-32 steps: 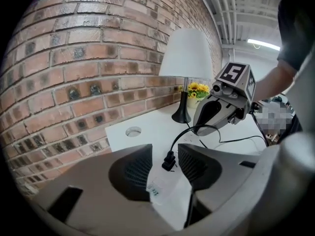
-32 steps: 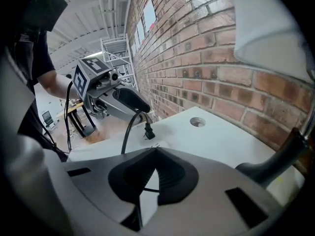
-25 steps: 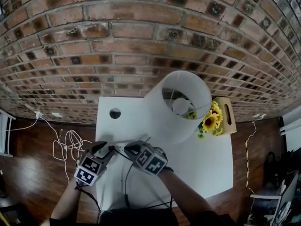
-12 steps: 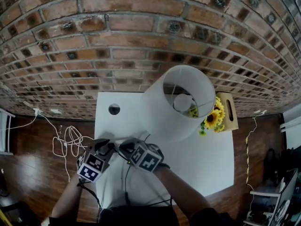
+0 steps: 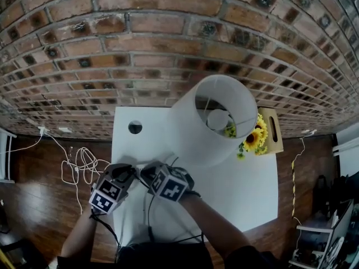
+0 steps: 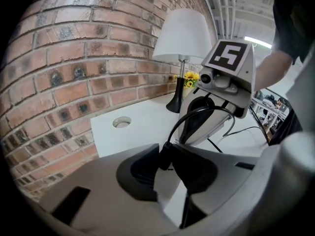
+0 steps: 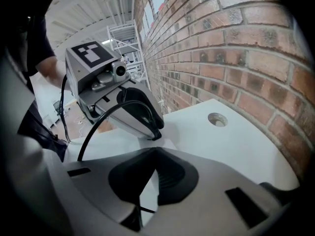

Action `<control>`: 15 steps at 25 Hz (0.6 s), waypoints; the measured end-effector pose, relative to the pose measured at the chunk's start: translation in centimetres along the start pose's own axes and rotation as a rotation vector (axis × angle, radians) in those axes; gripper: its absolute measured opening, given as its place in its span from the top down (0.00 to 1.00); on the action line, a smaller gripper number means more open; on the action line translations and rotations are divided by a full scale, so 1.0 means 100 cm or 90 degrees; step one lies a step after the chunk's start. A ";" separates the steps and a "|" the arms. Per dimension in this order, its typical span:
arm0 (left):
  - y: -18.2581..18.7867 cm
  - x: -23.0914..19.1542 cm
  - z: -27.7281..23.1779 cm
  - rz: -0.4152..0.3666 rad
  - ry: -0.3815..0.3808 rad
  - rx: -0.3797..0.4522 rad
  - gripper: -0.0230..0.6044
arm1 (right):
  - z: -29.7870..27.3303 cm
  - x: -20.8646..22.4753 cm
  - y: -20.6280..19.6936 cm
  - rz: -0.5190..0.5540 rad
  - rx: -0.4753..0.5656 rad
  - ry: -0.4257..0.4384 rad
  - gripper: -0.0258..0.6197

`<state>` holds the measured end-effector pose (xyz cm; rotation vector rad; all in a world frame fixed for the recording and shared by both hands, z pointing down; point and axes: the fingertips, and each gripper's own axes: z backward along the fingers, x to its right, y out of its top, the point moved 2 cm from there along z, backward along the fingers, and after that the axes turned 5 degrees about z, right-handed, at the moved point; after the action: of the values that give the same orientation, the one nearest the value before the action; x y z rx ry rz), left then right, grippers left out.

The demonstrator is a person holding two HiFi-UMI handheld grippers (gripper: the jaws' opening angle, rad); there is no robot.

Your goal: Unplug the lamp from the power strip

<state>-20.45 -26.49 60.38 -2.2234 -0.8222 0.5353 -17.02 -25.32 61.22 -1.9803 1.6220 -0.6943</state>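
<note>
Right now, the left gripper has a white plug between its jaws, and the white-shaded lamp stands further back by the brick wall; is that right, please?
Not quite: the left gripper view shows that the plug between the jaws of the left gripper, which have just been closing on it, is black, not white. The white-shaded lamp does stand further back by the brick wall.

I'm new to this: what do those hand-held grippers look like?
The left gripper and right gripper have grey bodies, black ribbed fingers and a white cube printed with black square markers. A black cable hangs from the left one. The person wears short dark sleeves.
</note>
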 end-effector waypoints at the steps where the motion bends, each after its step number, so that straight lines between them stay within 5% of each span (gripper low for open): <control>1: 0.000 0.000 0.000 0.005 -0.002 0.000 0.79 | 0.000 -0.001 0.000 0.017 -0.010 -0.004 0.96; 15: 0.000 0.000 -0.001 0.017 0.010 -0.002 0.79 | -0.004 0.000 0.000 0.004 -0.062 -0.031 0.96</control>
<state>-20.39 -26.55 60.46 -2.2426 -0.7863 0.5289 -17.25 -25.34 61.52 -2.0432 1.6603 -0.5711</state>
